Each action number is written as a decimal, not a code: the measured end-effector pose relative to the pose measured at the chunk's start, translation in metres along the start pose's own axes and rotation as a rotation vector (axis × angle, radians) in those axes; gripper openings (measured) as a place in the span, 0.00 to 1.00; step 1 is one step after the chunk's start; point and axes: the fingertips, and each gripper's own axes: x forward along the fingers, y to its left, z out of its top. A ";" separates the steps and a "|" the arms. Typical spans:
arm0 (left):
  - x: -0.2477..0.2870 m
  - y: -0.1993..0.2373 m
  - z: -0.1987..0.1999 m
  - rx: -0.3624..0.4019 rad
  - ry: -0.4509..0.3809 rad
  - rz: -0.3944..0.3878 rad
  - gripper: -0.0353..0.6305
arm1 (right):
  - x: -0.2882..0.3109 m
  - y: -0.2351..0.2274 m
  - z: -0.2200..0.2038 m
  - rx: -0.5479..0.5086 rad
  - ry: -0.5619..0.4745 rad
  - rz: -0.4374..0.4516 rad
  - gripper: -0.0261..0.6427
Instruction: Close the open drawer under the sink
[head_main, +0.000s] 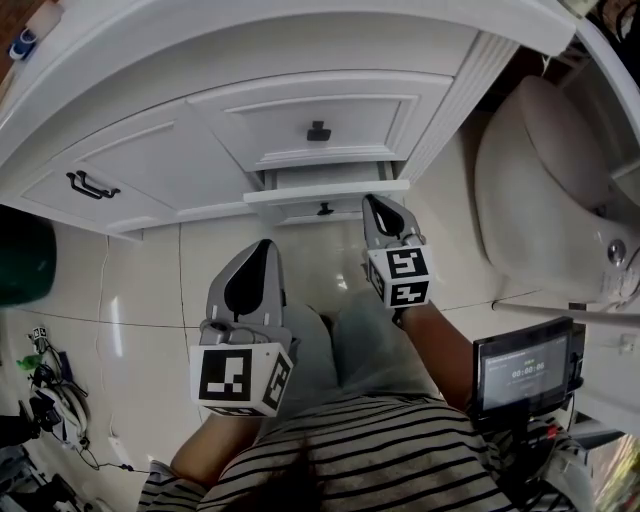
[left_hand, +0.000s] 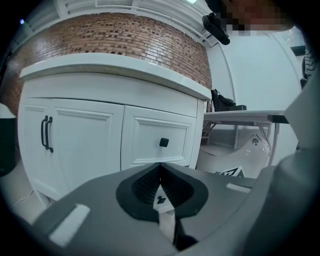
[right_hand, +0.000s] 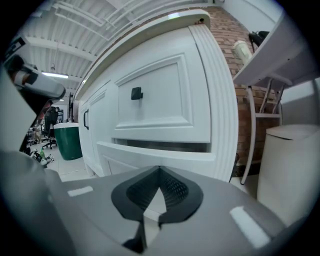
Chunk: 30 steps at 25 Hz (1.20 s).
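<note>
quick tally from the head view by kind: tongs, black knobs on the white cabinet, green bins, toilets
tongs: 2 (left tongs, right tongs)
black knobs: 2 (upper drawer knob, open drawer knob)
green bin: 1
toilet: 1
total: 6
</note>
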 end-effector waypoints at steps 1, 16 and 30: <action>0.000 0.002 0.000 -0.003 0.000 0.002 0.08 | 0.005 -0.002 0.002 -0.003 0.001 -0.004 0.04; -0.007 0.029 0.005 -0.011 -0.013 0.063 0.08 | 0.043 -0.019 0.017 0.034 0.022 -0.029 0.04; -0.020 0.003 0.102 -0.090 0.080 -0.041 0.08 | -0.086 0.019 0.125 0.072 0.176 0.030 0.04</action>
